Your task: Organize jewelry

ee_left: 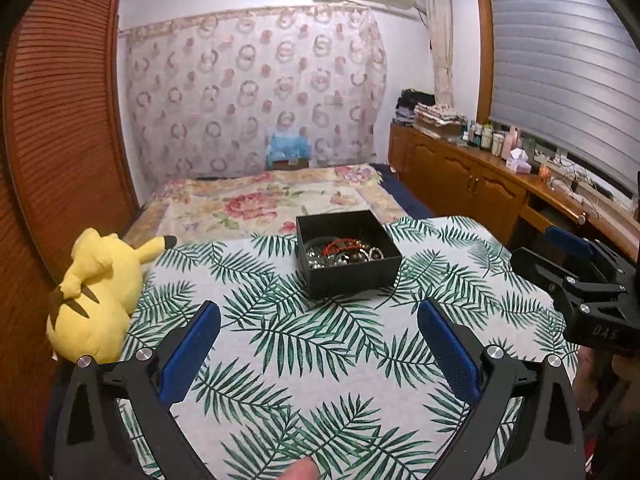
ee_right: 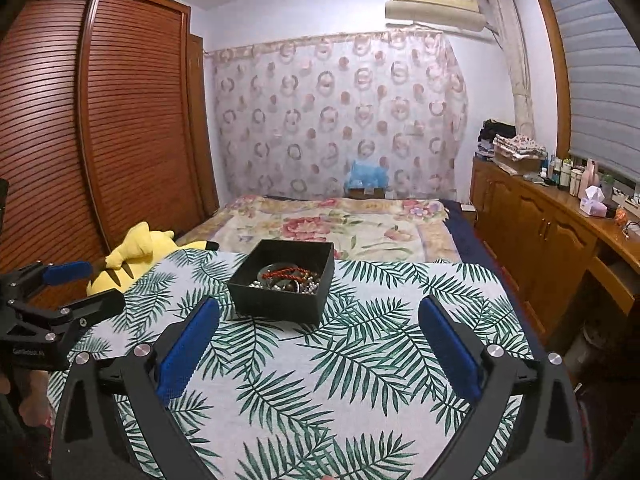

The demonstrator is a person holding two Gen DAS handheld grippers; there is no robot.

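A black open box stands on the leaf-print tablecloth. Inside lies a heap of jewelry: a red cord bracelet, pearl strands and silver pieces. My left gripper hovers well short of the box, jaws wide apart, nothing between the blue pads. My right gripper is likewise open and empty, with the box ahead and slightly left. Each gripper shows at the edge of the other's view: the right one, the left one.
A yellow plush toy lies at the table's left edge. Beyond the table is a bed with a floral cover. A louvred wardrobe stands left, a wooden dresser with bottles right. A fingertip shows at the bottom.
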